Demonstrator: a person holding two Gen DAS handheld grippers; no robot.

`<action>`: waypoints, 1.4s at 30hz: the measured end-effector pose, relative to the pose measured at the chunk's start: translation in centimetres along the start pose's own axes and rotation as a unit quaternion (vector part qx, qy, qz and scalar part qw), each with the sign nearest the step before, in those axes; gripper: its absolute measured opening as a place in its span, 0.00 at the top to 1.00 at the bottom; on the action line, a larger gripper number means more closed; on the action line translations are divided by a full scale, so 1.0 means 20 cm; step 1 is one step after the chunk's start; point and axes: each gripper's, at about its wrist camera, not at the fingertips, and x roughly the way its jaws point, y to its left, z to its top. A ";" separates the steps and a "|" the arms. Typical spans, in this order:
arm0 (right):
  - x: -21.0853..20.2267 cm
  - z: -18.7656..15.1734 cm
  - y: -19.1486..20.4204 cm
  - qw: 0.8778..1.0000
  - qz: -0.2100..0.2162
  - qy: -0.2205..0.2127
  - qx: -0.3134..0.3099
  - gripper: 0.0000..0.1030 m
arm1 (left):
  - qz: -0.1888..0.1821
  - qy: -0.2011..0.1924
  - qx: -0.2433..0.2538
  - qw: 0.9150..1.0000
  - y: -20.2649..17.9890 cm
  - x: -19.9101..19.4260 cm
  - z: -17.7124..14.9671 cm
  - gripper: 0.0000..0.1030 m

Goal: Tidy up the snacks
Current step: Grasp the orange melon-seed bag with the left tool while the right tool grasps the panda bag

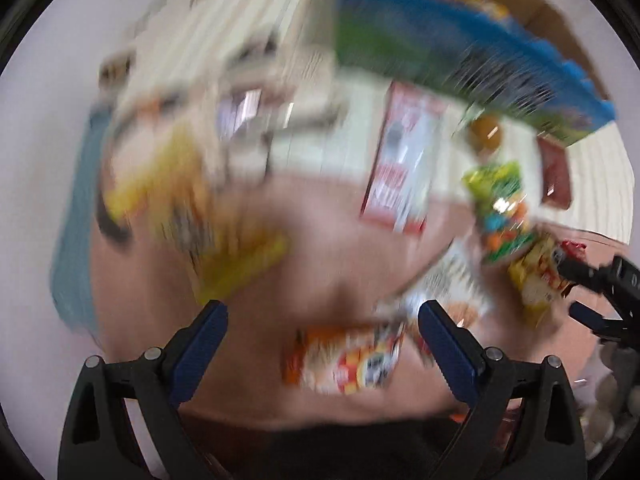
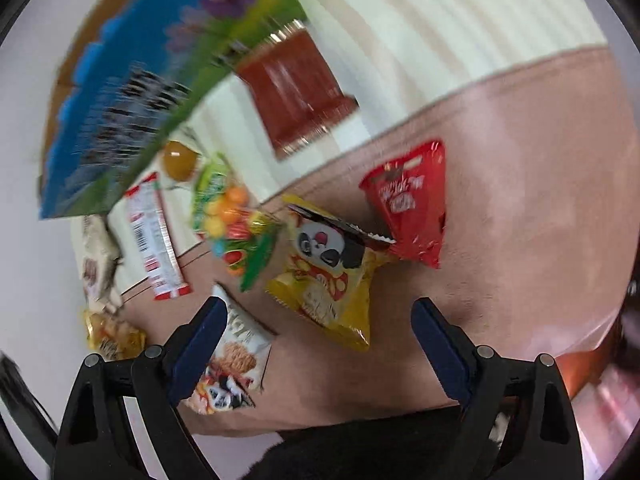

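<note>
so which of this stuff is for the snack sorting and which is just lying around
For the job:
- yellow panda bag
- red wafer bag
- biscuit pack
- bag of coloured sweets
- long red and white bar
- dark red packet

Just lying about:
- pink cloth
- cream striped mat
- blue and green box, possibly where the snacks go

The left gripper (image 1: 322,320) hangs with its jaws wide apart and nothing between them, over a pink mat (image 1: 320,248). Just beyond its fingertips lies a blurred orange snack packet (image 1: 344,360). Farther off, a red-and-white packet (image 1: 404,160) straddles the mat's edge.
</note>
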 end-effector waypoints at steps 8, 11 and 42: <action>0.24 0.03 0.12 0.999 -0.014 0.024 0.019 0.27 | -0.096 0.122 -0.211 0.965 0.25 0.28 -0.27 0.05; 0.29 0.03 0.14 0.999 -0.022 0.028 0.016 0.31 | -0.143 0.160 -0.276 0.937 0.28 0.40 -0.31 0.05; 0.21 -0.03 0.18 0.990 -0.037 0.031 -0.130 0.08 | -0.043 0.086 -0.032 0.995 -0.15 0.43 0.00 0.44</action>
